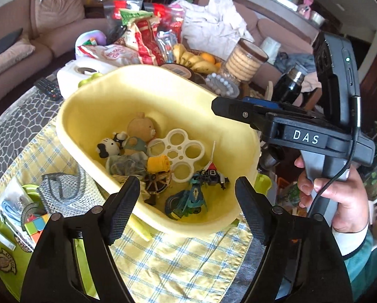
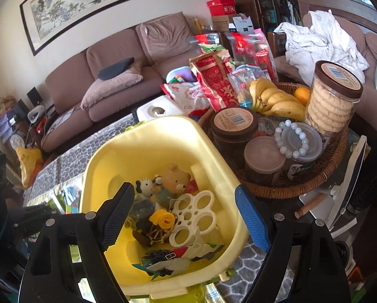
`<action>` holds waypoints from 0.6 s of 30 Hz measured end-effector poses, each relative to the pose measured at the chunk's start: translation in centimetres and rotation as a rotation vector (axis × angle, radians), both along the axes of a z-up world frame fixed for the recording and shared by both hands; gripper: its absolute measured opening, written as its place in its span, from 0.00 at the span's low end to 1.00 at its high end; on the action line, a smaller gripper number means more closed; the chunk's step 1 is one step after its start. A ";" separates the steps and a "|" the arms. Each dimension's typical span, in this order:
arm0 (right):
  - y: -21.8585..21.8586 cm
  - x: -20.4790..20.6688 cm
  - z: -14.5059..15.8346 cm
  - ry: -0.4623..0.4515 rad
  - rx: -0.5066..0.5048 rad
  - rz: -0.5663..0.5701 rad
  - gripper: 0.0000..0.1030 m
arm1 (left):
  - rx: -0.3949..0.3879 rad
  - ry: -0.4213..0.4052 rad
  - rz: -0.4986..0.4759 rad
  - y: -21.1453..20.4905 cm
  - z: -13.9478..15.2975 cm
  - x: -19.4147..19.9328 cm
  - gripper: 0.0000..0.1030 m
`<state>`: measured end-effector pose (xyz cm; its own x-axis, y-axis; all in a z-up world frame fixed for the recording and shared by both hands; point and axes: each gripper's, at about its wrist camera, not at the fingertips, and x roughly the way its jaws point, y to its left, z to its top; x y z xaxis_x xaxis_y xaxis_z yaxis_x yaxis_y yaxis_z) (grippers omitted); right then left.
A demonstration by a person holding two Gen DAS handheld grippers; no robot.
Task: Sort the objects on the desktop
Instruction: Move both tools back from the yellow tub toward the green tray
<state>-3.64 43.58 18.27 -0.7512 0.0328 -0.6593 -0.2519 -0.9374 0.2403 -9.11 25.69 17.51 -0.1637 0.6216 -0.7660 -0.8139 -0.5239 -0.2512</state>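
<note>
Presently, both the left gripper [image 1: 187, 197] and right gripper [image 2: 184, 209] are hovering wide apart and empty over the yellow tub [image 1: 241, 131] holding sorted toys, risking a collision because they are converging above its rim.

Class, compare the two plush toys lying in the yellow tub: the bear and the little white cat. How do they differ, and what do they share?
The bear is tan; the white cat is white with black patches. The bear looks clearly larger than the cat. The bear wears a teal top; no clothing shows on the cat. Both are soft toys lying side by side, touching, in the yellow tub.
</note>
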 end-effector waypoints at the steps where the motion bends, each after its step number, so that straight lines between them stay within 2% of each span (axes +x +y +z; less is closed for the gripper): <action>1: -0.4 -0.2 -0.1 -0.007 0.009 0.010 0.82 | -0.003 0.015 0.021 -0.6 0.2 0.0 0.75; 6: -2.1 -0.9 -0.4 -0.035 0.050 0.044 0.91 | -0.042 0.114 0.132 -2.7 0.6 0.2 0.79; 8: -2.6 -1.2 -0.6 -0.047 0.057 0.055 0.99 | -0.057 0.152 0.172 -3.7 0.7 0.3 0.81; 16: -6.0 -2.4 -1.2 -0.097 0.137 0.120 0.99 | -0.059 0.185 0.311 -8.6 0.6 0.4 0.98; 18: -7.0 -2.7 -1.2 -0.099 0.153 0.137 0.99 | -0.057 0.189 0.345 -9.8 0.8 0.5 1.00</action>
<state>-6.31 36.60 17.07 -0.6876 0.0399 -0.7250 -0.1346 -0.9882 0.0732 -8.66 15.91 18.30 -0.4969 0.4628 -0.7341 -0.6167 -0.7835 -0.0764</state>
